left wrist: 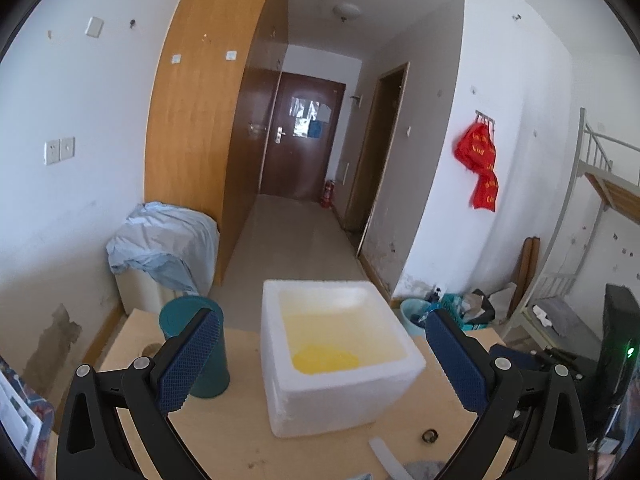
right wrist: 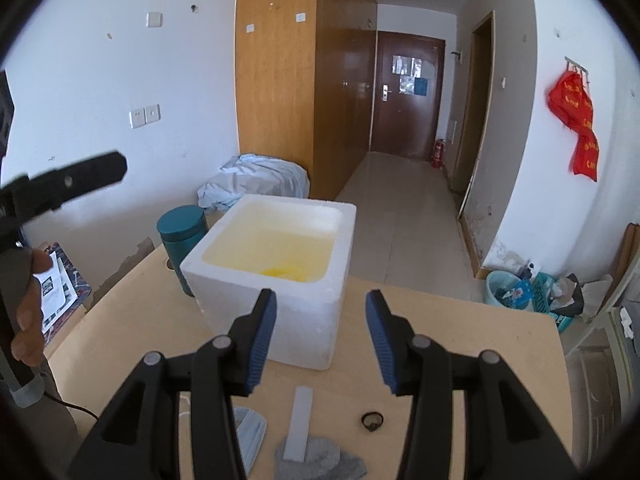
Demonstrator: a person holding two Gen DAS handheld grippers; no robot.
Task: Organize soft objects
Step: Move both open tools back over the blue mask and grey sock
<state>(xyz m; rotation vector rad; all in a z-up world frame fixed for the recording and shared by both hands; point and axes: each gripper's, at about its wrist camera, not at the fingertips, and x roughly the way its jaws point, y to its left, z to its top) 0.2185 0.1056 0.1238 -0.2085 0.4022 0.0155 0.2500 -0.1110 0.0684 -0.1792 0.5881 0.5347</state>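
I hold both the left gripper (left wrist: pixel 320 360) and right gripper (right wrist: pixel 320 340) spread, empty, before the foam box (right wrist: pixel 272 280). A yellow item (left wrist: pixel 326 360) lies inside it; the grey cloth (right wrist: pixel 320 460) and mask (right wrist: pixel 250 436) (apparently awaiting sorting) lie on its near side.

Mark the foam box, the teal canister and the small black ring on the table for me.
foam box (right wrist: pixel 276 312): right wrist view, on its white front wall.
teal canister (right wrist: pixel 178 226): right wrist view, on its lid.
black ring (right wrist: pixel 372 421): right wrist view, on the ring lying on the table near the tool.
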